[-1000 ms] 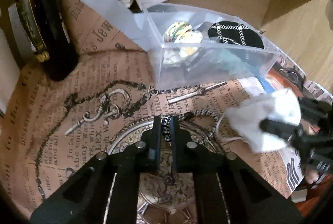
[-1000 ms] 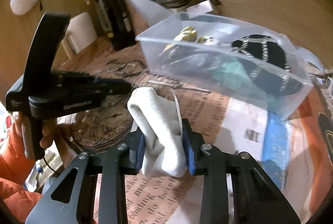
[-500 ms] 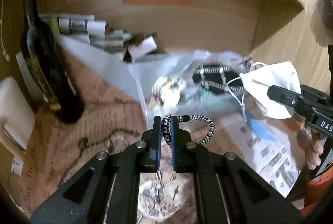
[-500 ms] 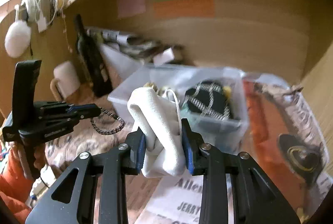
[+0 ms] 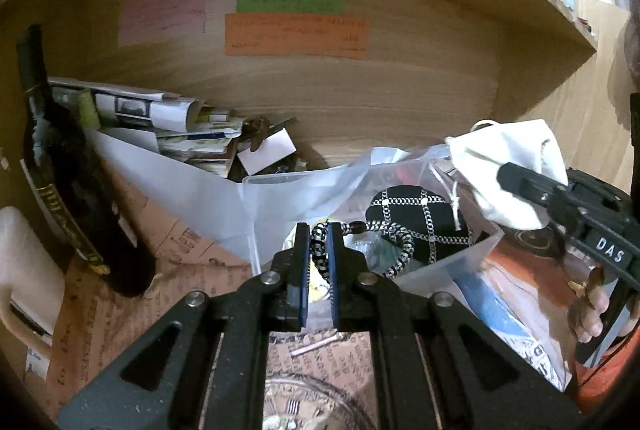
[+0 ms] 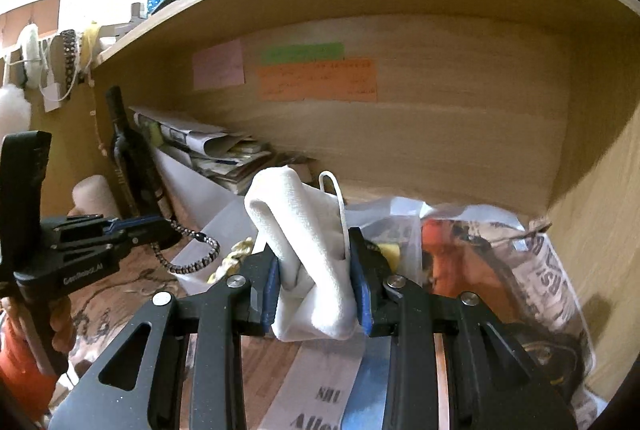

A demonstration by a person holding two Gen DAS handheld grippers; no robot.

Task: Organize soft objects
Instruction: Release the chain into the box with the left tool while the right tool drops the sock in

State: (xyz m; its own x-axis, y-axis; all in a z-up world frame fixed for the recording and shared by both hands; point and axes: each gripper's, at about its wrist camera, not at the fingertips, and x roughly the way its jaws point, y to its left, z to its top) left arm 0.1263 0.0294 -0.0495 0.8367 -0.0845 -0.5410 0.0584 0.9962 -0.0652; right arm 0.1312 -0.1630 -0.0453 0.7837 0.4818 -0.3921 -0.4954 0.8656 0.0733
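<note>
While the braided cord (image 5: 394, 250) is pinched in the left tool (image 5: 318, 262) and the face mask (image 6: 310, 258) clamped in the right tool (image 6: 314, 294), both should be lowered fully inside the clear bin (image 5: 448, 262) before being released.

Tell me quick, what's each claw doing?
Left gripper: closed on the braided cord.
Right gripper: closed on the white face mask.

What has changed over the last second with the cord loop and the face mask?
Both grippers rose from the tablecloth toward the clear plastic bin. The left gripper now holds the braided cord loop at the bin's near wall; the right gripper carries the white face mask above it. Both grips stayed shut; the wine bottle and the bin's contents look unmoved.
</note>
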